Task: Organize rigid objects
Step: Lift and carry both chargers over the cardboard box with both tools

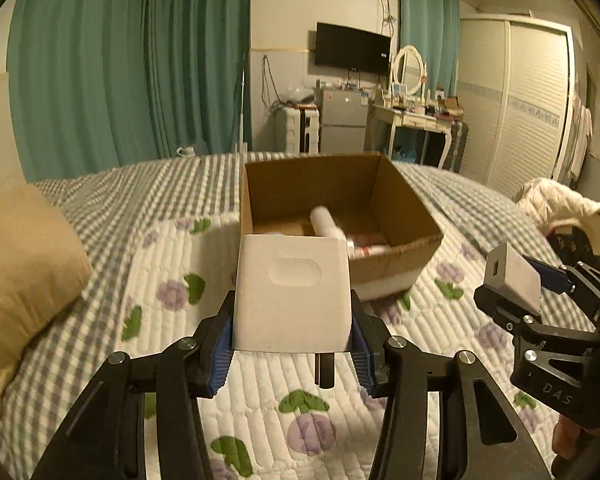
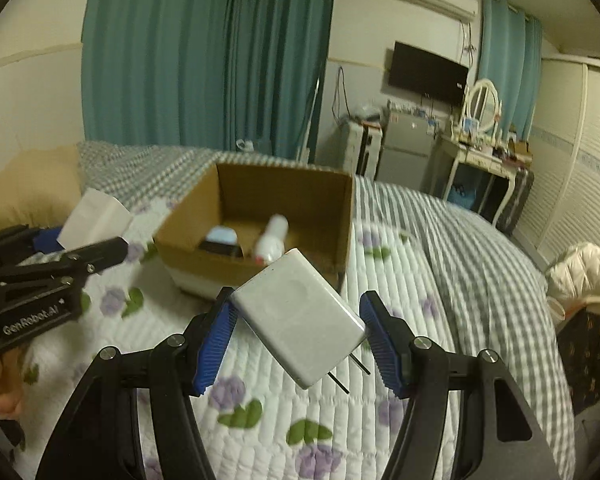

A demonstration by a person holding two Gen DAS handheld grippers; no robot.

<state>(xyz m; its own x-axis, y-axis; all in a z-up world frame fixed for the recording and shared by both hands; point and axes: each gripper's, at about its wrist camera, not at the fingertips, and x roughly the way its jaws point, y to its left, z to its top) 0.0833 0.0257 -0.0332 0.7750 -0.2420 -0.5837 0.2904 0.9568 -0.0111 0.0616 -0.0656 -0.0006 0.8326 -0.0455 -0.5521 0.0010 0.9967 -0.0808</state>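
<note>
Ribbed blue left tongs (image 1: 292, 344) and right tongs (image 2: 296, 336) each clamp 1 smooth white charger (image 1: 292, 296) (image 2: 300, 320).

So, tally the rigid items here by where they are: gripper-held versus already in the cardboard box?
Held in grippers: 2, white box in left gripper, grey charger in right gripper.
In cardboard box: 3 visible, white bottle, pale blue item, black item.
Total: 5

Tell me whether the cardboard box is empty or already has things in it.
Not empty. The open cardboard box already holds a white bottle lying on its side, plus a pale blue item on something dark; what those are, cannot tell.
</note>
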